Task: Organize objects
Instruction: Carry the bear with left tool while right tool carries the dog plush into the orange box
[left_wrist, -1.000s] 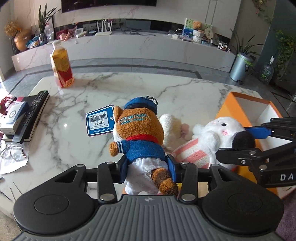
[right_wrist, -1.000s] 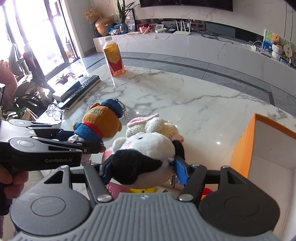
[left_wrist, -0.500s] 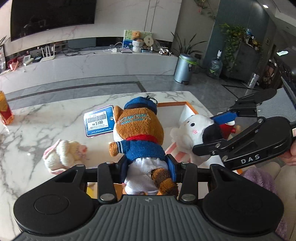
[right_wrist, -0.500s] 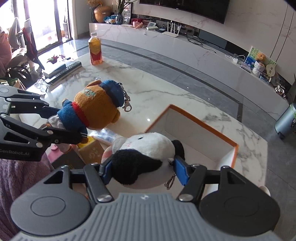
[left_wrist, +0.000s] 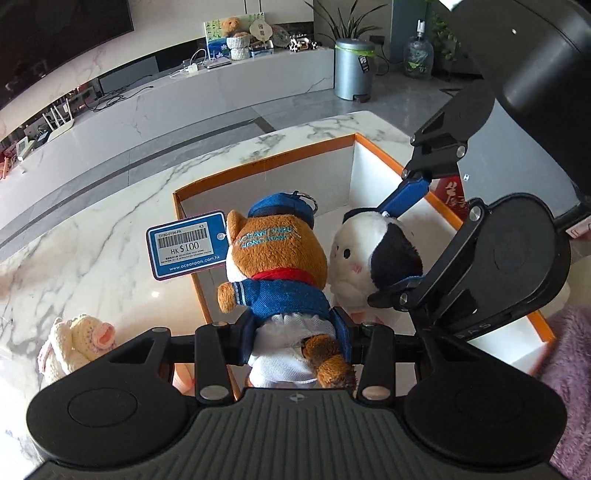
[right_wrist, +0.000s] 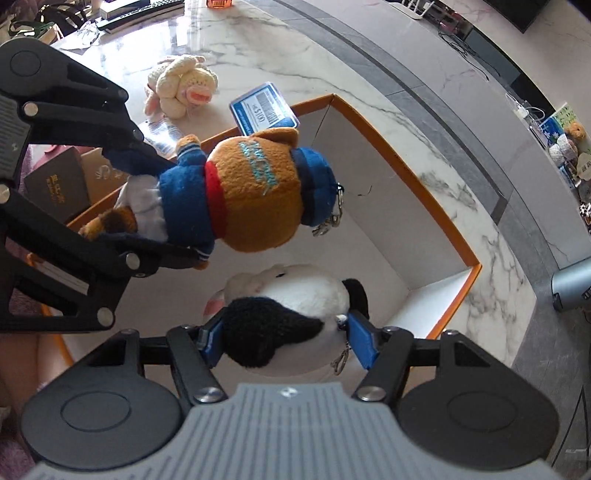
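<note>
Pinching a brown plush (left_wrist: 275, 254) at the waist, the left hand-held gripper (left_wrist: 291, 328) holds it over the orange box (left_wrist: 266, 158) on the table (left_wrist: 92, 236). From the right wrist, the right hand-held gripper (right_wrist: 284, 332) clamps a white plush (right_wrist: 295, 295) above the box floor; a cream knit toy (right_wrist: 181, 86) lies outside.

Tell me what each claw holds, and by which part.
Left claw: brown sailor plush, by its lower body. Right claw: black-and-white plush, by its sides.

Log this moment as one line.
left claw: shut on brown sailor plush | right claw: shut on black-and-white plush | both above orange box | knitted toy on table
</note>
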